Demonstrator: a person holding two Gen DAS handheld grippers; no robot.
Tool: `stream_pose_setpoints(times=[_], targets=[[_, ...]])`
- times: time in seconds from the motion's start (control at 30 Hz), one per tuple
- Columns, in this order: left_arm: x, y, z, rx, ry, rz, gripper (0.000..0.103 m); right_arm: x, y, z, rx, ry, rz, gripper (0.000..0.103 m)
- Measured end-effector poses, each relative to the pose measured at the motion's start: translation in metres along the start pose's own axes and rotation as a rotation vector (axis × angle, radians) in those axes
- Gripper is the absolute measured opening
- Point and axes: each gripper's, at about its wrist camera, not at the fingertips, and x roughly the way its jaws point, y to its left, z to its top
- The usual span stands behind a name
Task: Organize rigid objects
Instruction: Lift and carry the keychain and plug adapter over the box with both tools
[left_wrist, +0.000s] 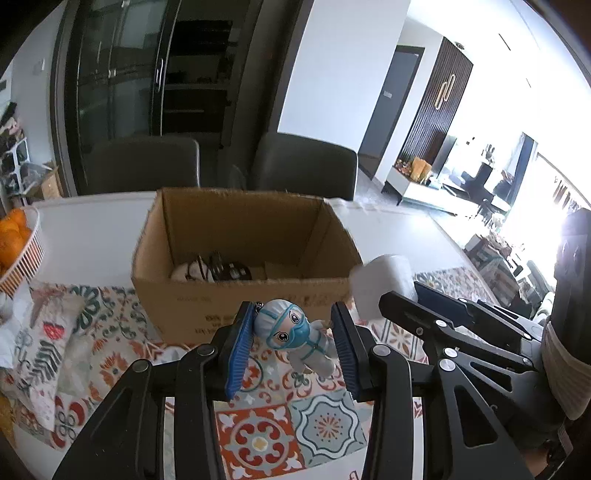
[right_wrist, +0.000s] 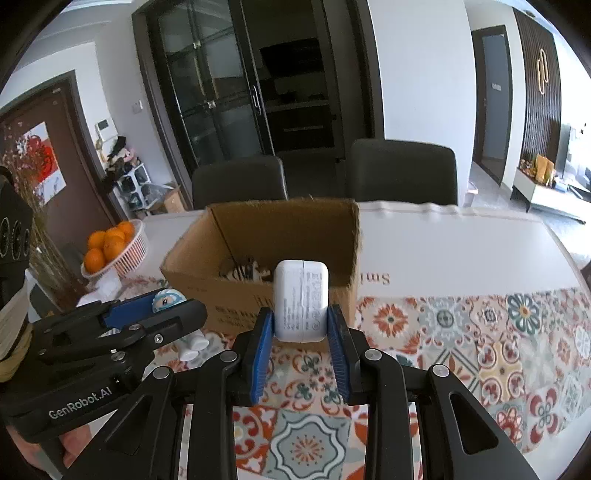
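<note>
My left gripper (left_wrist: 293, 323) is shut on a small toy figure (left_wrist: 295, 334) in a white suit with blue mask and goggles, held above the patterned cloth just in front of the cardboard box (left_wrist: 240, 299). My right gripper (right_wrist: 300, 325) is shut on a white power adapter (right_wrist: 301, 301), held upright in front of the same box (right_wrist: 236, 291). The box is open and holds dark and white items (left_wrist: 210, 271) at its bottom. In the right wrist view the left gripper (right_wrist: 147, 314) with the figure (right_wrist: 168, 298) is at the left. In the left wrist view the adapter (left_wrist: 384, 284) shows at the right.
A white basket of oranges (right_wrist: 110, 247) stands at the table's left. A patterned cloth (right_wrist: 461, 343) covers the near part of the white table (right_wrist: 443, 251). Two dark chairs (right_wrist: 402, 171) stand behind the table. Folded cloth (left_wrist: 44, 350) lies at the left.
</note>
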Motion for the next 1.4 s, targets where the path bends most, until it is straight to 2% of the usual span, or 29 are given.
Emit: stream_pose_setpoints(times=[0.33, 0.77, 1.03, 1.4], targets=[[-0.009, 0.021, 0.030, -0.029, -0.045, 0.026, 0.042, 0.009, 0.019, 0.036, -0.028, -0.050, 0.026, 0.029], [-0.009, 0.033, 0.088, 0.027, -0.103, 0.058, 0.042, 0.013, 0.037, 0.087, -0.077, -0.107, 0.025, 0.029], [0.006, 0.039, 0.110, 0.034, -0.093, 0.073, 0.042, 0.028, 0.035, 0.108, -0.070, -0.098, 0.017, 0.029], [0.040, 0.051, 0.123, 0.002, -0.030, 0.072, 0.042, 0.055, 0.029, 0.123, -0.063, -0.054, 0.004, 0.029]])
